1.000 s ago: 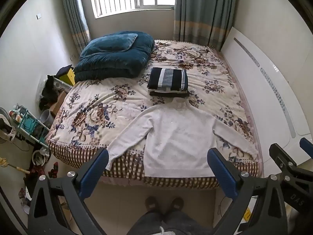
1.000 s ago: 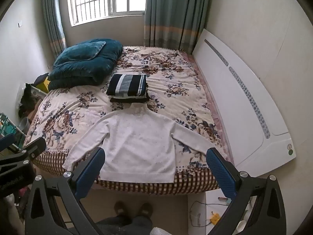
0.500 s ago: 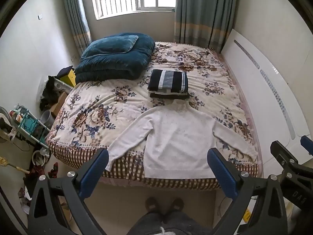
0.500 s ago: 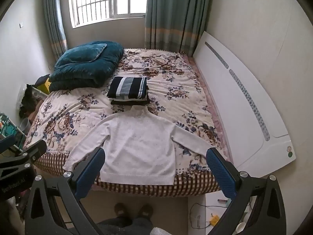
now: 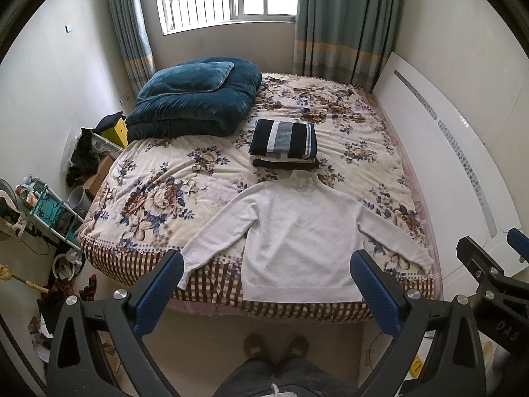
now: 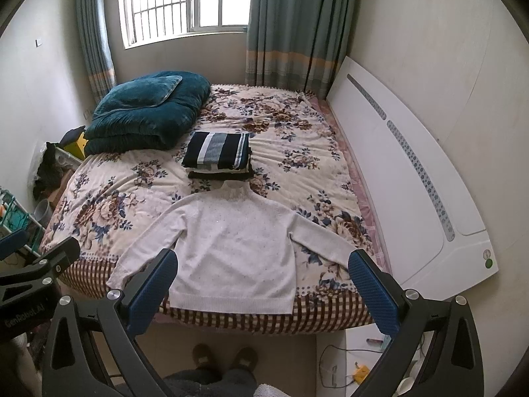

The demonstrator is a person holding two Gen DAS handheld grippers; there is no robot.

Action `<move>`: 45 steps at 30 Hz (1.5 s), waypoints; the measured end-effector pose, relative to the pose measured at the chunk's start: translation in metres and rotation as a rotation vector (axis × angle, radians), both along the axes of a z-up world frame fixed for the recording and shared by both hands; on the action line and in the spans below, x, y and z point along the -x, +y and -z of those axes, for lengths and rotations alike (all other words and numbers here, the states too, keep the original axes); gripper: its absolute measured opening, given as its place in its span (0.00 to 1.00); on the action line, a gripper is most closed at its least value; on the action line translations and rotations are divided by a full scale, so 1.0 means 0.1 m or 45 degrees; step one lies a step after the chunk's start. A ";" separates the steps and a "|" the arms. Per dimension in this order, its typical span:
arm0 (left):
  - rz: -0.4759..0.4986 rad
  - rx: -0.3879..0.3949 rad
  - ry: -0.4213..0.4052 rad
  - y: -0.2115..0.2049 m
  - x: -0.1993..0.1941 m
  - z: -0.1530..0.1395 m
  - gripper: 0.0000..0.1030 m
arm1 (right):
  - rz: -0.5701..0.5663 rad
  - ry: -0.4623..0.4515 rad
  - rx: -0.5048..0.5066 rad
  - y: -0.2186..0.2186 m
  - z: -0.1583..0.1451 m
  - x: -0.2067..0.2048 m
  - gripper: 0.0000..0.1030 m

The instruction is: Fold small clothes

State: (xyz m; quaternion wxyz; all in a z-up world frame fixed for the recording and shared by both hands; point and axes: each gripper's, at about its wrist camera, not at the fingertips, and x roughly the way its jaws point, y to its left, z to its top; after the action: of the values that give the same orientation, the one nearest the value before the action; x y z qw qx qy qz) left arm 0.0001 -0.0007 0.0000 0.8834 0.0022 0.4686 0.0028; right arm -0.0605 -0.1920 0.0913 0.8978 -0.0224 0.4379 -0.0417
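Observation:
A white long-sleeved sweater (image 5: 304, 235) (image 6: 238, 248) lies flat on the flowered bed, sleeves spread, hem at the near edge. Behind its collar sits a stack of folded clothes (image 5: 282, 142) (image 6: 218, 152) with a dark striped piece on top. My left gripper (image 5: 267, 284) is open, held high above the floor in front of the bed, with nothing between its blue pads. My right gripper (image 6: 263, 281) is likewise open and holds nothing. Each gripper shows at the edge of the other's view.
A folded teal quilt with a pillow (image 5: 195, 99) fills the far left of the bed (image 5: 158, 198). A white headboard (image 5: 446, 165) runs along the right. Clutter and a rack (image 5: 43, 208) crowd the floor on the left. The person's feet (image 5: 274, 347) stand before the bed.
Both grippers have drawn back and up a little from the bed, so the sweater sits slightly farther in view. Nothing on the bed has moved.

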 end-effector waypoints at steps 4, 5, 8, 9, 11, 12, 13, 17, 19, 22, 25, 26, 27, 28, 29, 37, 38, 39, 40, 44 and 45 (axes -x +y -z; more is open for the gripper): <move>0.002 0.002 -0.002 0.00 0.00 0.00 1.00 | -0.002 -0.001 0.001 0.00 -0.01 0.01 1.00; 0.002 0.002 -0.002 0.00 0.00 0.00 1.00 | -0.002 -0.001 0.001 0.00 -0.01 0.01 1.00; 0.003 0.005 -0.003 0.00 0.00 0.00 1.00 | -0.001 -0.003 0.002 0.00 -0.01 0.02 1.00; 0.003 0.004 -0.004 0.00 0.00 0.00 1.00 | -0.003 -0.005 0.002 0.00 -0.01 0.02 1.00; 0.003 0.008 -0.003 -0.01 -0.01 0.00 1.00 | -0.003 -0.005 0.003 0.00 -0.02 0.02 1.00; 0.002 0.007 -0.005 0.00 0.00 0.00 1.00 | -0.004 -0.006 0.003 0.00 -0.02 0.02 1.00; 0.001 0.007 -0.005 0.00 0.00 0.00 1.00 | -0.003 -0.006 0.003 0.00 -0.02 0.02 1.00; 0.000 0.009 -0.005 -0.01 0.00 0.00 1.00 | -0.003 -0.008 0.004 0.00 -0.02 0.02 1.00; 0.002 0.009 -0.008 0.00 0.00 0.00 1.00 | -0.003 -0.009 0.004 0.00 -0.02 0.01 1.00; 0.002 0.010 -0.008 0.00 0.00 0.00 1.00 | -0.003 -0.010 0.005 0.00 -0.02 0.01 1.00; 0.003 0.011 -0.010 0.00 0.00 0.00 1.00 | -0.003 -0.011 0.005 0.01 -0.02 0.01 1.00; 0.003 0.011 -0.010 -0.01 -0.01 0.00 1.00 | -0.004 -0.011 0.006 0.01 -0.03 0.01 1.00; 0.003 0.013 -0.010 0.00 0.00 0.00 1.00 | -0.003 -0.012 0.005 0.01 -0.03 0.01 1.00; 0.003 0.013 -0.010 0.00 0.00 0.00 1.00 | -0.003 -0.012 0.005 0.01 -0.03 0.01 1.00; 0.003 0.013 -0.011 0.00 0.00 0.00 1.00 | -0.003 -0.012 0.006 0.01 -0.03 0.01 1.00; 0.004 0.017 -0.014 0.00 0.00 0.00 1.00 | -0.003 -0.014 0.010 0.02 -0.03 0.01 1.00; 0.004 0.018 -0.014 0.00 0.00 0.00 1.00 | -0.003 -0.015 0.009 0.01 -0.03 0.01 1.00; 0.003 0.019 -0.015 0.00 0.00 0.00 1.00 | -0.003 -0.015 0.008 0.02 -0.03 0.00 1.00; 0.003 0.019 -0.016 0.00 0.00 0.00 1.00 | -0.004 -0.015 0.009 0.02 -0.03 0.00 1.00; 0.003 0.020 -0.018 -0.05 -0.03 -0.01 1.00 | -0.004 -0.016 0.009 0.02 -0.04 0.00 1.00; 0.003 0.021 -0.017 -0.05 -0.03 -0.01 1.00 | -0.004 -0.017 0.010 0.03 -0.04 0.00 1.00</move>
State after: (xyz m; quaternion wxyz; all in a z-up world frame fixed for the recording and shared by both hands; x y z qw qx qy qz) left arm 0.0028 -0.0056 0.0009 0.8866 -0.0045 0.4626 -0.0021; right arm -0.0601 -0.1894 0.0957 0.9007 -0.0262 0.4317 -0.0423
